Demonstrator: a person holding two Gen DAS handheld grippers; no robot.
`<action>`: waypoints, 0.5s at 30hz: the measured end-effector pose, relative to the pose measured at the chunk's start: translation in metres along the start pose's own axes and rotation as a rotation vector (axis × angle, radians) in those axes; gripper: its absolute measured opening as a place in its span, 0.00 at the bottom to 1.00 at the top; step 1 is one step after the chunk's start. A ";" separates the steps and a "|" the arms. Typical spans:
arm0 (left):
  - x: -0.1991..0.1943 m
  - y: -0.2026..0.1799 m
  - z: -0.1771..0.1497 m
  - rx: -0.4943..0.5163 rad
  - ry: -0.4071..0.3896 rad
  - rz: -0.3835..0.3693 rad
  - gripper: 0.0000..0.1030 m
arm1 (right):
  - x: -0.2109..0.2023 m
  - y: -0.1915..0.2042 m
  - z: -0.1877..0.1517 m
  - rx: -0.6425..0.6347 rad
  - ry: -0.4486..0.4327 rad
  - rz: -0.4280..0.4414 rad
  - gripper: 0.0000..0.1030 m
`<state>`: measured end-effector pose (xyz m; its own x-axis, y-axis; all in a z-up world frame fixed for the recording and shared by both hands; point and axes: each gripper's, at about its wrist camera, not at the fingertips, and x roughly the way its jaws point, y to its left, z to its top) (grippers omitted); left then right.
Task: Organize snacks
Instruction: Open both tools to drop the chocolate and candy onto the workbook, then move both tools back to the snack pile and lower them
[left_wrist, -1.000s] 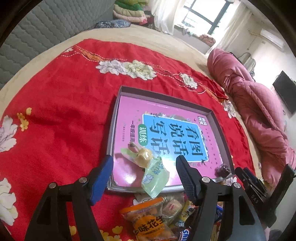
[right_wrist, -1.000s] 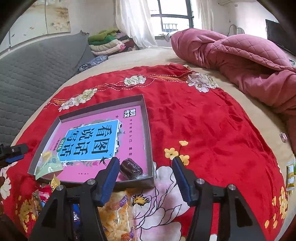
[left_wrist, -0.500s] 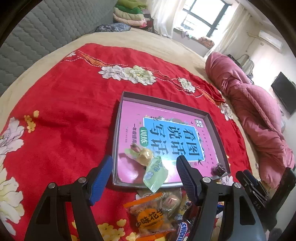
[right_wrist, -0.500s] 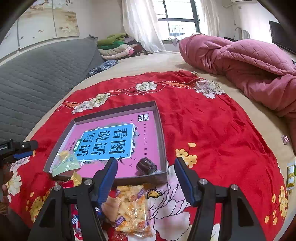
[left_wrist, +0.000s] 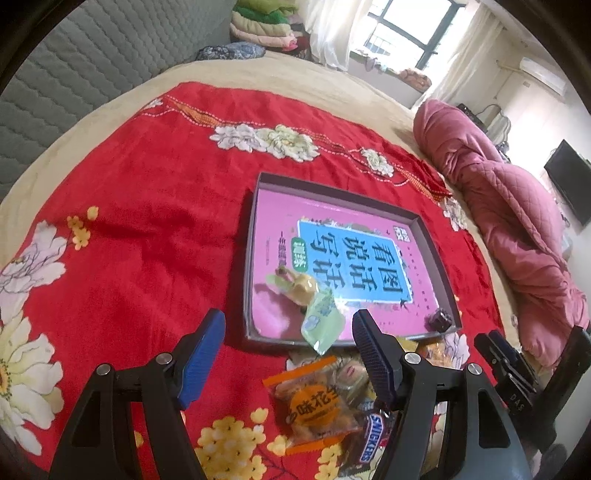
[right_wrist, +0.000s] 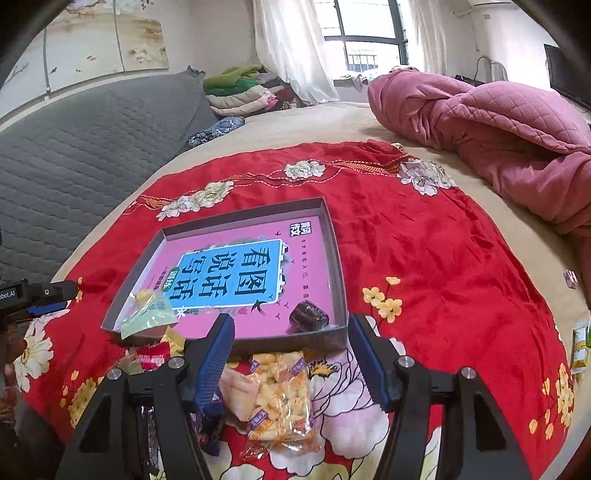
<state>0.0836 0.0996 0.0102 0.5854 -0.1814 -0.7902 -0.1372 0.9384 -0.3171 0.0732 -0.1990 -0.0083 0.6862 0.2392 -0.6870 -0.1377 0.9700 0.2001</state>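
In the left wrist view, the left gripper (left_wrist: 288, 354) fills the bottom of the frame with its 2 blue-padded fingers (left_wrist: 201, 356) spread wide apart and nothing between them; the gap frames bare red floral blanket (left_wrist: 140, 206) and the near left corner of the tray. Just right of center lies the shallow grey tray (left_wrist: 252, 258), its floor covered by a pink book cover with a blue title panel. Inside, near the lower left corner, sits a yellow wrapped candy (left_wrist: 301, 286), and touching it a pale green packet (left_wrist: 322, 321) hangs over the tray's near rim. A dark wrapped sweet (left_wrist: 440, 319) rests in the lower right corner. Below the tray, an orange-edged snack pack (left_wrist: 314, 404) tops a loose pile on the blanket, with a Snickers bar (left_wrist: 373, 435) just beside it, partly behind the right finger. The right gripper's black body shows at the lower right edge.

In the right wrist view, the right gripper (right_wrist: 291, 352) also stands with its fingers (right_wrist: 218, 354) wide apart, empty, above a clear bag of yellow puffed pieces (right_wrist: 280, 395) lying against the tray's (right_wrist: 338, 258) near wall. The dark sweet (right_wrist: 308, 314) sits just inside that wall, right of center; the green packet (right_wrist: 147, 319) drapes over the lower left corner. A pink quilt (right_wrist: 498, 125) lies bunched at upper right.
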 end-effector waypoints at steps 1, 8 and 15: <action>0.000 0.000 -0.002 0.000 0.004 -0.002 0.71 | -0.001 0.001 -0.001 -0.003 0.002 0.001 0.62; 0.002 -0.011 -0.014 0.043 0.041 -0.008 0.71 | -0.006 0.008 -0.007 -0.031 0.011 0.007 0.62; 0.008 -0.013 -0.025 0.041 0.086 -0.013 0.71 | -0.014 0.019 -0.014 -0.073 0.017 0.024 0.62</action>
<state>0.0700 0.0788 -0.0053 0.5160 -0.2162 -0.8288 -0.0966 0.9468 -0.3071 0.0512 -0.1830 -0.0045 0.6697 0.2624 -0.6948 -0.2058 0.9644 0.1659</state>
